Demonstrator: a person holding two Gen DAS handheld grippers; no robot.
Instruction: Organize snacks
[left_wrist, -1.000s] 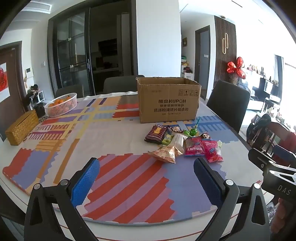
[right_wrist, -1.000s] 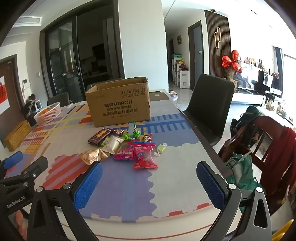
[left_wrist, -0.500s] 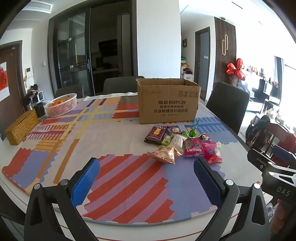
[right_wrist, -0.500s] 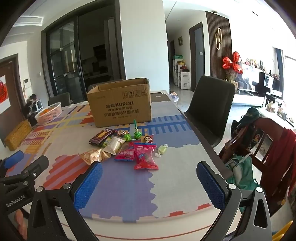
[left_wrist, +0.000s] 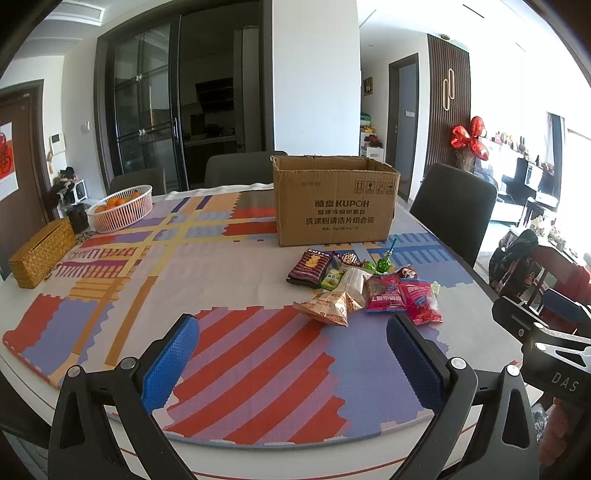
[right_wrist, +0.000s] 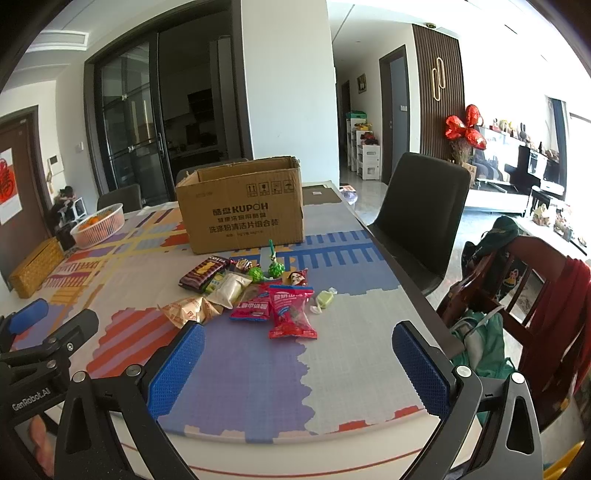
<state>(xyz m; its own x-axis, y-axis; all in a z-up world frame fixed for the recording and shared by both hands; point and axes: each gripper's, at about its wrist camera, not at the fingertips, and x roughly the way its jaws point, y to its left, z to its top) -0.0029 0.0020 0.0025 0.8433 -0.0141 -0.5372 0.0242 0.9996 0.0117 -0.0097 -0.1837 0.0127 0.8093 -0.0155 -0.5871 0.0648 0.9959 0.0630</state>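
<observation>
Hovering wide open and empty, left claw (left_wrist: 291, 350) and right claw (right_wrist: 299, 354) face snacks (right_wrist: 255, 291) piled at twelve o'clock on the tabletop (right_wrist: 354, 332), before an open cardboard box (right_wrist: 242, 208). No packet is picked yet; next, reach forward.

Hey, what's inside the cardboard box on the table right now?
Only the box's open top and a strip of bare inner wall show. Its front wall hides the bottom in both views, so the contents cannot be seen. The snacks all lie on the table in front of it.
</observation>
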